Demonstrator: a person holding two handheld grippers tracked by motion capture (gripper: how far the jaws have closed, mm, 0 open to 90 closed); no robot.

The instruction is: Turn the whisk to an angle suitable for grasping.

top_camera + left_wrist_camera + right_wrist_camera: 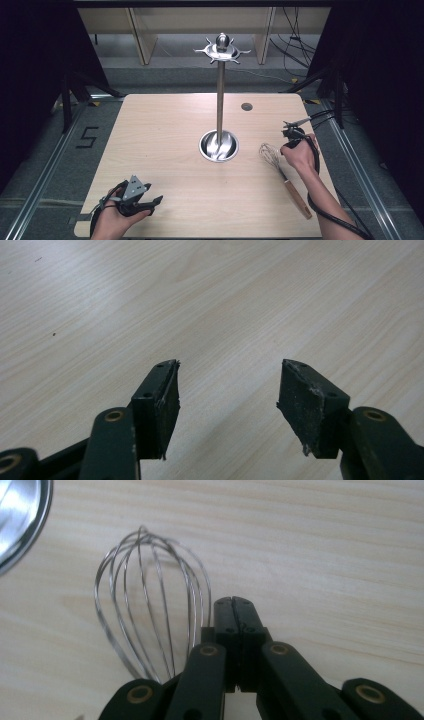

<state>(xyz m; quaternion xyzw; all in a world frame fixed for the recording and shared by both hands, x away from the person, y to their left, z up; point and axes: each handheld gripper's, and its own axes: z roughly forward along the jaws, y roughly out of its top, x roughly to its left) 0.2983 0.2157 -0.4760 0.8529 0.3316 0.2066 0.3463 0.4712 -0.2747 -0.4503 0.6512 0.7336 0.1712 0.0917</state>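
- Pale wood-grain bench (165, 130): one, carrying everything; bare and free of clutter around the whisk, so plenty of room for a low, level approach.
- Tall steel utensil stand with a round dish base and a crown of hooks on top (219, 100): one, upright mid-bench; six or so hooks by rough count, none loaded. Likely destination for the whisk, judging by the layout.
- Wire balloon whisk with a wooden handle (280, 167): one, lying flat on the bench right of the stand's base, wire head toward the base, handle toward the near edge.
- Right gripper (234, 602): one, jaws pressed fully together with nothing between them, tips on the bench just beside the wire loops (145, 600). Best to spread the jaws first, then pinch at the neck or handle rather than the springy wires, which would flex and slip.
- Left gripper (227, 390): one, jaws wide apart, holding nothing, low over bare wood at the near left corner, well apart from the whisk.
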